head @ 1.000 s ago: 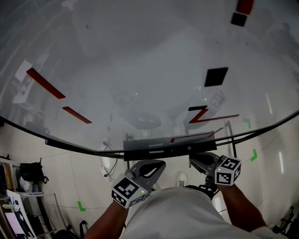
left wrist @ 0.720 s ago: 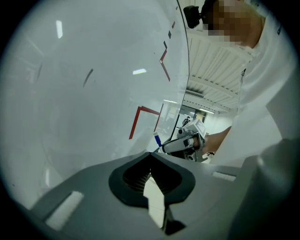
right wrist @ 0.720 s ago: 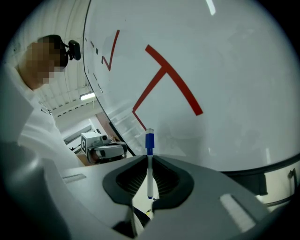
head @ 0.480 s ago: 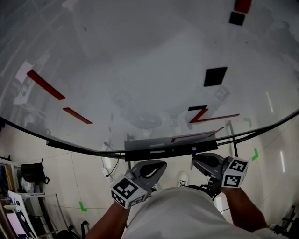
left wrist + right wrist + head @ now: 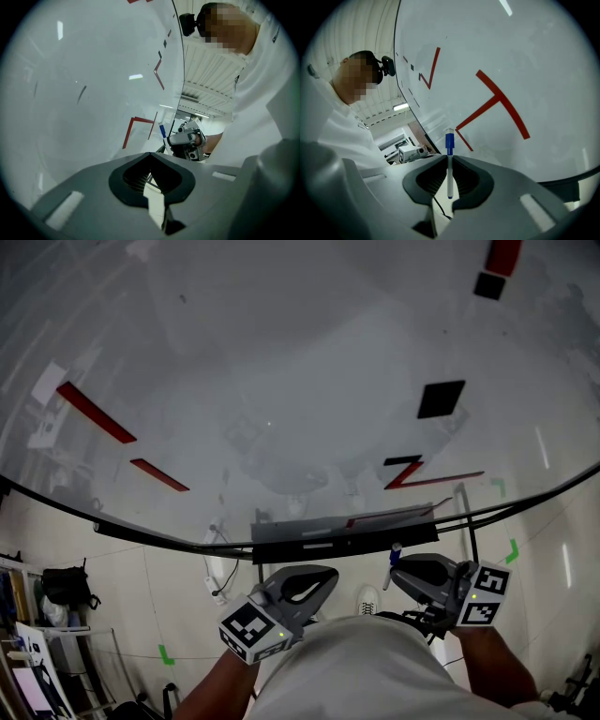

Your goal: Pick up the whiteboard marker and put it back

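Note:
The whiteboard marker [image 5: 449,165] is a thin white pen with a blue cap [image 5: 396,547]. It stands upright between the jaws of my right gripper [image 5: 449,157], which is shut on it. In the head view my right gripper [image 5: 401,565] sits just below the right part of the whiteboard's dark pen tray [image 5: 319,538], apart from it. My left gripper [image 5: 314,579] hangs below the tray's middle, its jaws closed with nothing in them. The left gripper view shows the left gripper [image 5: 151,157] shut, and beyond it the marker [image 5: 162,131] held in the right gripper.
The big whiteboard [image 5: 281,362] fills the view ahead, with red strokes [image 5: 427,479] and black squares [image 5: 441,399] on it. Its black lower edge [image 5: 141,535] curves across. Below are the floor, green tape marks [image 5: 164,653], a black bag [image 5: 61,585] and a white shoe [image 5: 366,598].
My right gripper has drawn back from the tray, down and to the right, and the marker's blue cap now shows at its tips. The left gripper has hardly moved.

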Tool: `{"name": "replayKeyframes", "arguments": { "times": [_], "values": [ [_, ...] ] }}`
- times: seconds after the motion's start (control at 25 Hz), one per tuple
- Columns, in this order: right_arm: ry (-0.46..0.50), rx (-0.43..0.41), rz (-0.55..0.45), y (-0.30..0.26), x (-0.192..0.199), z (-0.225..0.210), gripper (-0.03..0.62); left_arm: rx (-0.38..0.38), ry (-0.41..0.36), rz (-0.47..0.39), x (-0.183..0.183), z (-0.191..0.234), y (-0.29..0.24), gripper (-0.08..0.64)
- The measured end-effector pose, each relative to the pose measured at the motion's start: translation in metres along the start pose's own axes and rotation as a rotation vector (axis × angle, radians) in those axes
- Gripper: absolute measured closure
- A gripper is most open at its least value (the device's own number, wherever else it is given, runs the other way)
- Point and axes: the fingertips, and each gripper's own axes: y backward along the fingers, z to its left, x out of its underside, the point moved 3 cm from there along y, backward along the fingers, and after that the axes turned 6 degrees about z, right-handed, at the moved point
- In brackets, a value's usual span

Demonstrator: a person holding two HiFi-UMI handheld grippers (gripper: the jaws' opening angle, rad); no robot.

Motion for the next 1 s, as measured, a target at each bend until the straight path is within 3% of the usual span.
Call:
{"name": "replayKeyframes", "arguments": {
  "times": [0.4, 0.6, 1.0],
  "values": [
    [0.036, -0.059, -0.012, -0.008, -0.009, 0.015, 0.557, 0.128, -0.022, -0.097, -0.024, -0.016, 0.012, 0.543],
    [0.059, -0.061, -0.005, -0.010, -0.011, 0.018, 0.557, 0.143, -0.095, -0.068, -0.022, -0.018, 0.011, 0.543],
    [0.083, -0.074, 0.000, -0.011, -0.012, 0.024, 0.557, 0.172, -0.105, -0.043, -0.018, -0.023, 0.011, 0.543]
  ]
}}
